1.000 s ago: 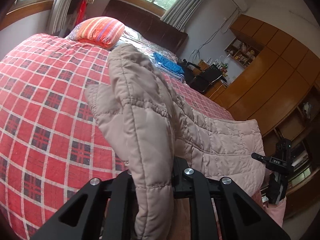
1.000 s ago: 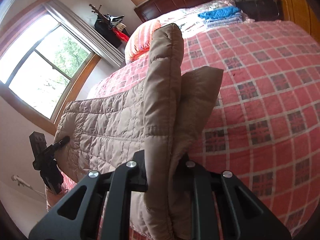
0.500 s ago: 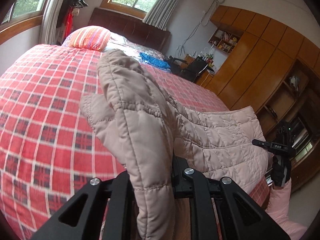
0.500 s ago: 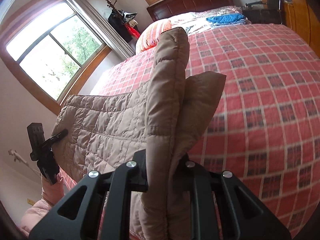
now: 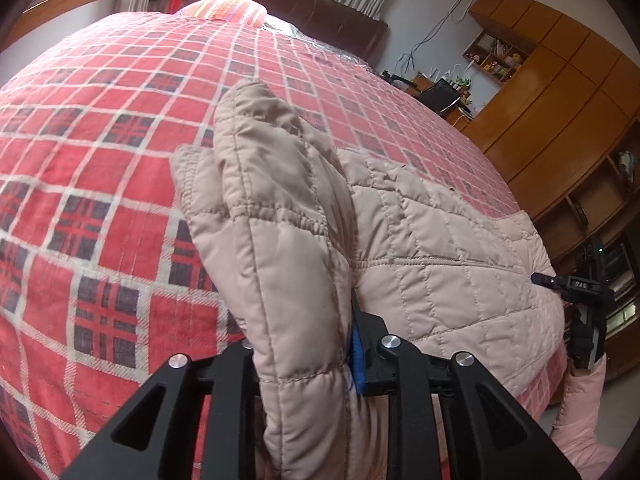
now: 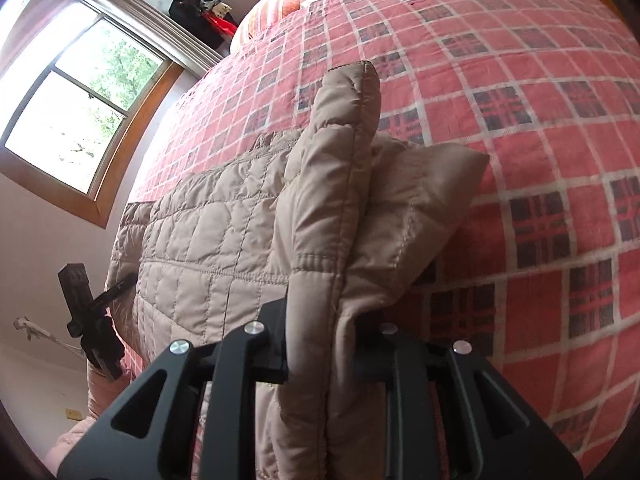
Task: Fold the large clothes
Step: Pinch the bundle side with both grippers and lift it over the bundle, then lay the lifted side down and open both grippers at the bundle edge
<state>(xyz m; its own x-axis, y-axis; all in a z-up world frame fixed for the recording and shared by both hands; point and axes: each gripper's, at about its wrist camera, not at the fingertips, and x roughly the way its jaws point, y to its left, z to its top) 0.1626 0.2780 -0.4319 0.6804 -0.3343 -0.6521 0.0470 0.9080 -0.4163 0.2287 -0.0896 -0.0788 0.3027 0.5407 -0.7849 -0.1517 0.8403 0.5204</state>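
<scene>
A beige quilted jacket (image 5: 440, 248) hangs stretched between both grippers, close over the red plaid bedspread (image 5: 100, 184). My left gripper (image 5: 308, 356) is shut on a thick fold of the jacket's left edge, which stands up between the fingers. In the right wrist view my right gripper (image 6: 328, 344) is shut on the jacket's (image 6: 224, 248) other edge, with a fold bulging to the right. Each view shows the other gripper at the jacket's far end: the right one (image 5: 580, 292) and the left one (image 6: 92, 312).
The bedspread (image 6: 520, 140) covers a wide bed. A striped orange pillow (image 5: 228, 10) lies by the dark headboard. Wooden cabinets (image 5: 560, 92) and a desk chair (image 5: 444, 96) stand to the right. A window (image 6: 80, 100) is on the left wall. A pink sleeve (image 5: 580, 420) shows low right.
Both grippers have tipped forward and down toward the bed, bringing the jacket lower and closer to the bedspread. The grip on both edges stays the same.
</scene>
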